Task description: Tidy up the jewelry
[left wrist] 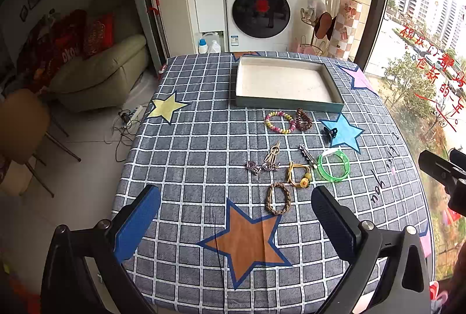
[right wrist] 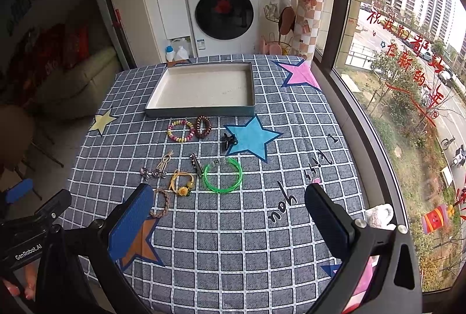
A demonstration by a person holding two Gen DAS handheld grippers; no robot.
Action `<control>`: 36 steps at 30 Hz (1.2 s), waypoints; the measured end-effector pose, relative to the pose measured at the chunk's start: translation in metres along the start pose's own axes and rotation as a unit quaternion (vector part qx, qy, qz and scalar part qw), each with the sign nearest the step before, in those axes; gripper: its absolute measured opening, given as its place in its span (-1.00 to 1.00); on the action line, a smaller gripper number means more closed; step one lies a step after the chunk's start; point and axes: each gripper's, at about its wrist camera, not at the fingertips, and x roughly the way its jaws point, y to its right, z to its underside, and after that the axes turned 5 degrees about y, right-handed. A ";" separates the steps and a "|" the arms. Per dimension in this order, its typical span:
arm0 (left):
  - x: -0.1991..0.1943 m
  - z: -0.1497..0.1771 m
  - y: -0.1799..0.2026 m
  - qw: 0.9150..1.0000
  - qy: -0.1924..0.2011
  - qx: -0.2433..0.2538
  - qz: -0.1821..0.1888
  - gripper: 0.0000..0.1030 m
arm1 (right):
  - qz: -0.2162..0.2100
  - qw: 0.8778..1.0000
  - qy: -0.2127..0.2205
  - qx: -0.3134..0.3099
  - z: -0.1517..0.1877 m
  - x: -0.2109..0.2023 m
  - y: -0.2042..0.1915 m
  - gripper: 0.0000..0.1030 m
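Observation:
A shallow grey tray (left wrist: pixel 287 104) (right wrist: pixel 201 111) with a white, empty floor stands at the table's far side. In front of it lie a pastel bead bracelet (left wrist: pixel 279 121) (right wrist: pixel 180 130), a brown coil hair tie (left wrist: pixel 304 119) (right wrist: pixel 203 126), a black claw clip (left wrist: pixel 329 134) (right wrist: pixel 229 140), a green bangle (left wrist: pixel 333 165) (right wrist: pixel 222 174), a yellow flower tie (left wrist: pixel 300 175) (right wrist: pixel 181 183), metal clips (left wrist: pixel 266 162) (right wrist: pixel 155 169) and a braided brown band (left wrist: pixel 278 199) (right wrist: pixel 161 206). My left gripper (left wrist: pixel 236 218) is open above the near table. My right gripper (right wrist: pixel 230 215) is open, right of the items.
The table has a blue checked cloth with stars (left wrist: pixel 247 241) (right wrist: pixel 252 137). A washing machine (left wrist: pixel 260 11) stands behind it, a sofa (left wrist: pixel 102 72) and a chair (left wrist: pixel 23 124) to the left, a window (right wrist: pixel 407 51) to the right.

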 end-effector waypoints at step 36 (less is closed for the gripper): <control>0.000 0.000 -0.001 1.000 -0.003 -0.002 -0.001 1.00 | -0.003 1.000 -0.007 0.001 0.002 0.003 -0.004 1.00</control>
